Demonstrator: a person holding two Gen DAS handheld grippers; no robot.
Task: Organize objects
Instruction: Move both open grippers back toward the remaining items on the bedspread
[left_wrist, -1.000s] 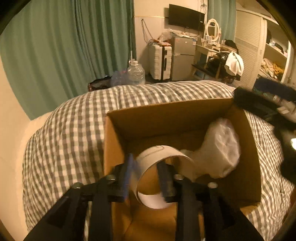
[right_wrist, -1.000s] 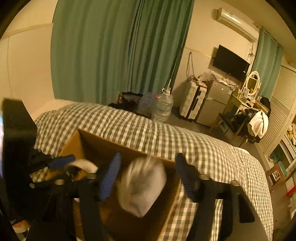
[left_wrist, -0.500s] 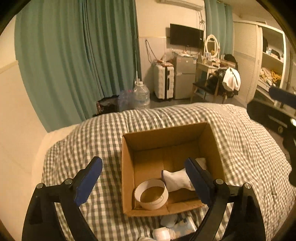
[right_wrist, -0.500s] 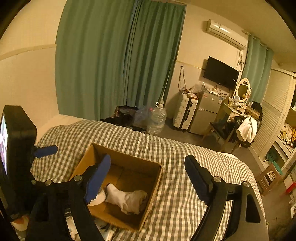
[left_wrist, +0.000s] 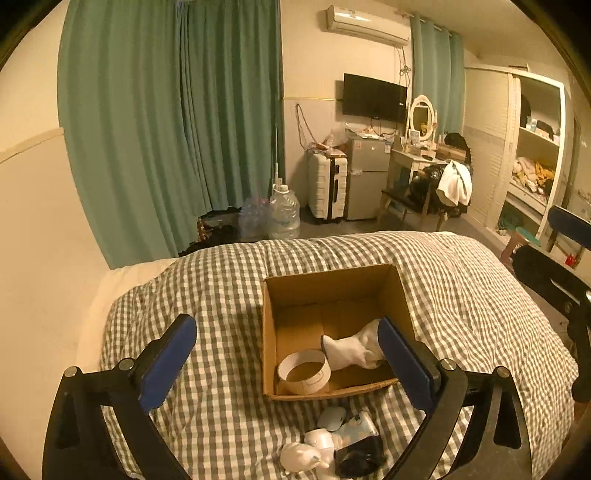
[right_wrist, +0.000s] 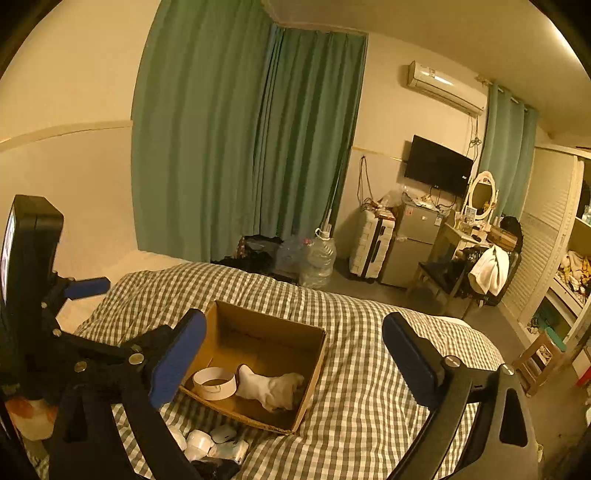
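An open cardboard box (left_wrist: 273, 332) (right_wrist: 317, 354) sits on the checked bed cover (left_wrist: 221, 288). Inside lie a white tape ring (left_wrist: 304, 376) (right_wrist: 215, 384) and a white sock (left_wrist: 351, 349) (right_wrist: 271, 389). My left gripper (left_wrist: 291, 362) is open and empty, held high above the box's near side. My right gripper (right_wrist: 293, 354) is open and empty, also high above the box. Several small items lie in a pile (left_wrist: 332, 443) (right_wrist: 210, 445) on the cover in front of the box: a white mouse, white pieces and something black.
The left gripper's body (right_wrist: 33, 280) shows at the left of the right wrist view; the right gripper (left_wrist: 561, 280) shows at the right edge of the left wrist view. Beyond the bed are green curtains (left_wrist: 166, 122), water bottles (left_wrist: 282, 214), a suitcase, a fridge and a chair.
The left gripper let go of the tape ring and the right let go of the sock, both into the box. Both grippers opened wide and rose back away from the box.
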